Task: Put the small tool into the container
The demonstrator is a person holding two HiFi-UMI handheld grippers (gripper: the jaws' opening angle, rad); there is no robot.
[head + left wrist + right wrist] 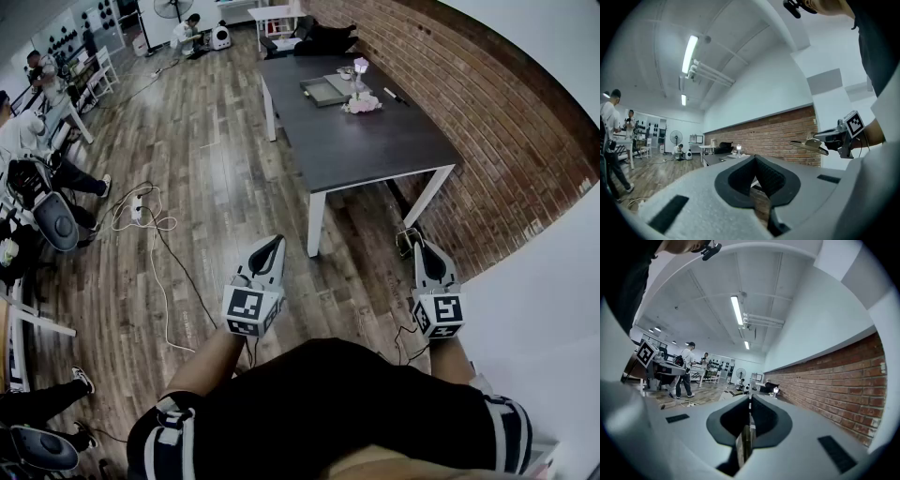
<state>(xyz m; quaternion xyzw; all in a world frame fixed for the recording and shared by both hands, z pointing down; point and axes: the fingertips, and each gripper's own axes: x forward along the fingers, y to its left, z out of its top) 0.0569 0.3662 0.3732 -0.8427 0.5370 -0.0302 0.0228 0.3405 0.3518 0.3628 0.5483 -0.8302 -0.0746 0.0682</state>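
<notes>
A dark grey table point(356, 141) stands some way ahead of me, by the brick wall. On its far part lie a shallow grey tray point(323, 90), a small bunch of pink flowers point(361, 102) and a thin dark tool point(395, 95). Both grippers are held low near my body, far short of the table. My left gripper point(277, 240) point(755, 158) has its jaws together with nothing between them. My right gripper point(418, 244) point(750, 397) also has its jaws together, holding nothing. The tray and tool are too small to make out in the gripper views.
A white cable with a power strip point(141, 214) trails over the wood floor to my left. People and chairs point(47, 197) occupy the left edge. The brick wall point(506, 131) runs along the right, with a white wall corner point(553, 281) beside me.
</notes>
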